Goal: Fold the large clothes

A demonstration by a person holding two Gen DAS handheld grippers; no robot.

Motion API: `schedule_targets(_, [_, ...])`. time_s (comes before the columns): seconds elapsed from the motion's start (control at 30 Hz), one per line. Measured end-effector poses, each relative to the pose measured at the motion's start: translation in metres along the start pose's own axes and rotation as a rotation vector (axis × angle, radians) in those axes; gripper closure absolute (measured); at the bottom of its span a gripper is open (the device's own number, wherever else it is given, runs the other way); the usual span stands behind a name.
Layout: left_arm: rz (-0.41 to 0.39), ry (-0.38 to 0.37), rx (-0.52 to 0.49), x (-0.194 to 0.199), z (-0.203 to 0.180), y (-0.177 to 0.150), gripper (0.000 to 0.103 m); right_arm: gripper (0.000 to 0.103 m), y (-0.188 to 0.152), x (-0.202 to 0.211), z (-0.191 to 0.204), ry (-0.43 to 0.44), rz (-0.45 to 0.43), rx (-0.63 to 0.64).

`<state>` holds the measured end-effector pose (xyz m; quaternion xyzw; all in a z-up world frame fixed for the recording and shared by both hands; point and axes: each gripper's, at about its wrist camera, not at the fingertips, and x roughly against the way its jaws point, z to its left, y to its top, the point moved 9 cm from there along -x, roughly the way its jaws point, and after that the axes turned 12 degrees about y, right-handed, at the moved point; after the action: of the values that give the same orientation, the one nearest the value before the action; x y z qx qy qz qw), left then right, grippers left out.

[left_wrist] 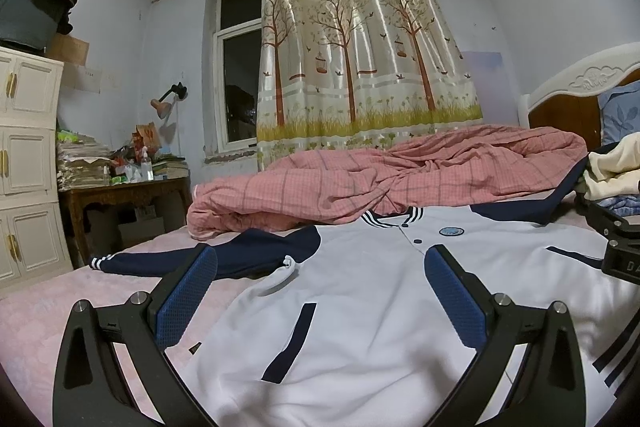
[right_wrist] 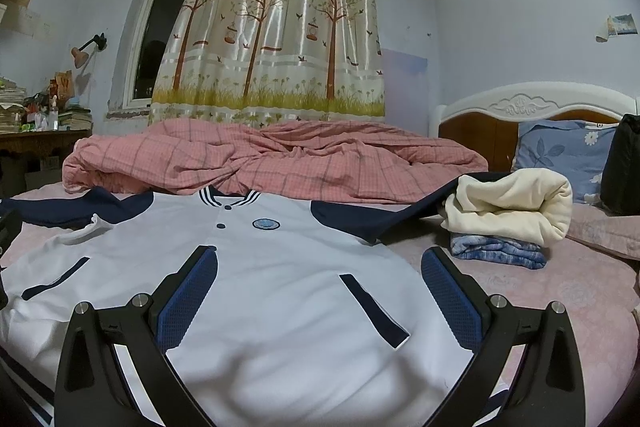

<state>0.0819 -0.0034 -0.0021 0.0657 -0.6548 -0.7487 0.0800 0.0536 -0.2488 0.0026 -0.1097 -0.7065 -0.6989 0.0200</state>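
Note:
A white baseball jacket [left_wrist: 360, 291] with navy sleeves, striped collar and a round chest badge lies flat, front up, on the pink bed; it also shows in the right wrist view [right_wrist: 280, 267]. Its left navy sleeve [left_wrist: 224, 259] lies out to the side. Its right sleeve [right_wrist: 380, 219] runs toward a pile of folded clothes. My left gripper [left_wrist: 320, 263] is open and empty, low over the jacket's left half near the hem. My right gripper [right_wrist: 320, 263] is open and empty, low over the jacket's right half. Part of the right gripper shows at the edge of the left wrist view [left_wrist: 616, 243].
A crumpled pink checked quilt [right_wrist: 272, 159] lies behind the jacket. Folded cream and blue clothes [right_wrist: 508, 215] sit at the right, with a blue pillow [right_wrist: 560, 155] and headboard [right_wrist: 532, 107] behind. A cluttered wooden desk [left_wrist: 124, 187] and white cabinet [left_wrist: 28, 163] stand left of the bed.

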Motion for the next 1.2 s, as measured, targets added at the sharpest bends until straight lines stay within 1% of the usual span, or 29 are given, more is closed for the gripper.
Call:
schedule_targets(0.2, [0.009,-0.001,0.002,0.0,0.0,-0.002,0.0,0.0,-0.001,-0.001,0.0,0.001,0.002,0.001])
schedule_targets(0.37, [0.013,0.007,0.01,0.0,0.004,-0.001,0.0,0.0,-0.007,-0.01,0.0,0.005,0.046,-0.003])
schedule_targets(0.53, [0.014,0.006,0.005,0.0,0.005,-0.001,0.0,0.0,-0.007,-0.005,-0.004,0.002,0.026,-0.015])
schedule_targets(0.73, [0.029,0.006,0.016,-0.001,0.008,0.0,0.0,0.0,-0.008,-0.004,-0.004,0.002,0.034,-0.018])
schedule_targets(1.0, [0.028,0.008,0.014,-0.002,0.009,0.0,0.0,0.0,-0.008,-0.005,-0.002,0.004,0.041,-0.011])
schedule_targets(1.1, [0.018,0.059,-0.004,0.0,0.012,0.003,0.0,0.0,-0.007,-0.006,-0.002,0.005,0.035,-0.013])
schedule_targets(1.2, [-0.032,0.092,0.012,0.009,0.022,0.013,0.0,0.0,-0.007,-0.006,-0.001,0.02,0.041,-0.023])
